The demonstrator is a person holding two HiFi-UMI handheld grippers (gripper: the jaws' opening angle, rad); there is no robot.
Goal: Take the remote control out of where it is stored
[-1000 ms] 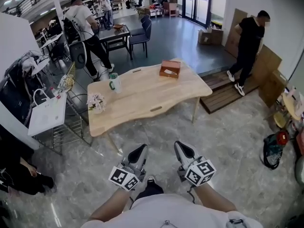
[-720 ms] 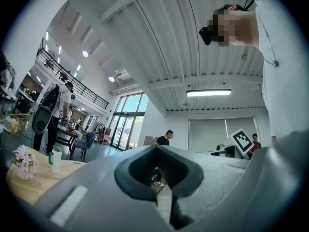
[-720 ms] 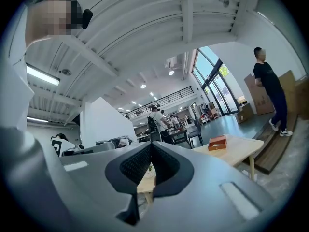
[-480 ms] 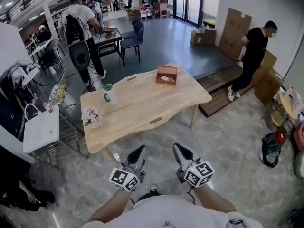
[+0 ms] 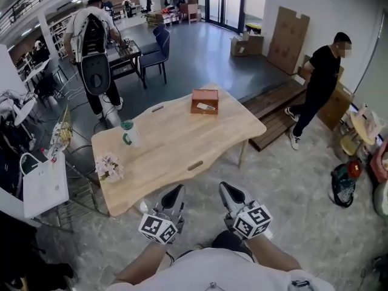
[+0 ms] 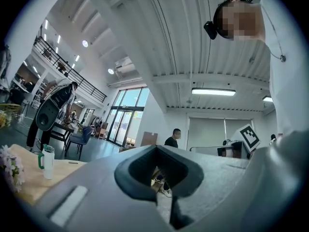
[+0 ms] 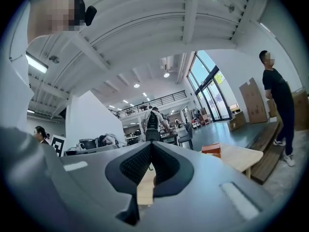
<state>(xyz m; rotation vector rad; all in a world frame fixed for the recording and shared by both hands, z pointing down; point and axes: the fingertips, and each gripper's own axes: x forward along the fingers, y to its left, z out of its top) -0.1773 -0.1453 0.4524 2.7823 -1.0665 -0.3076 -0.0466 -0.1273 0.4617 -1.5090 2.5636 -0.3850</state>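
An orange-brown open box (image 5: pixel 204 100) stands at the far end of the light wooden table (image 5: pixel 176 144), with a small pale object (image 5: pixel 206 107) lying in it; I cannot tell if it is the remote control. The same box (image 7: pixel 211 149) shows in the right gripper view. My left gripper (image 5: pixel 176 193) and right gripper (image 5: pixel 227 190) are held side by side close to my body, short of the table's near edge. Both are shut and hold nothing. In their own views the left gripper (image 6: pixel 155 147) and right gripper (image 7: pixel 151 144) point upward and across the room.
A green-handled cup (image 5: pixel 128 133) and a small bunch of flowers (image 5: pixel 109 167) stand on the table's left part. A person in black (image 5: pixel 321 83) walks by a wooden pallet (image 5: pixel 279 111) at the right. A wire rack with a white bag (image 5: pixel 42 183) stands left.
The table has come nearer in the head view. The person in black has stepped along the pallet. Both grippers stay shut in the same place before my body.
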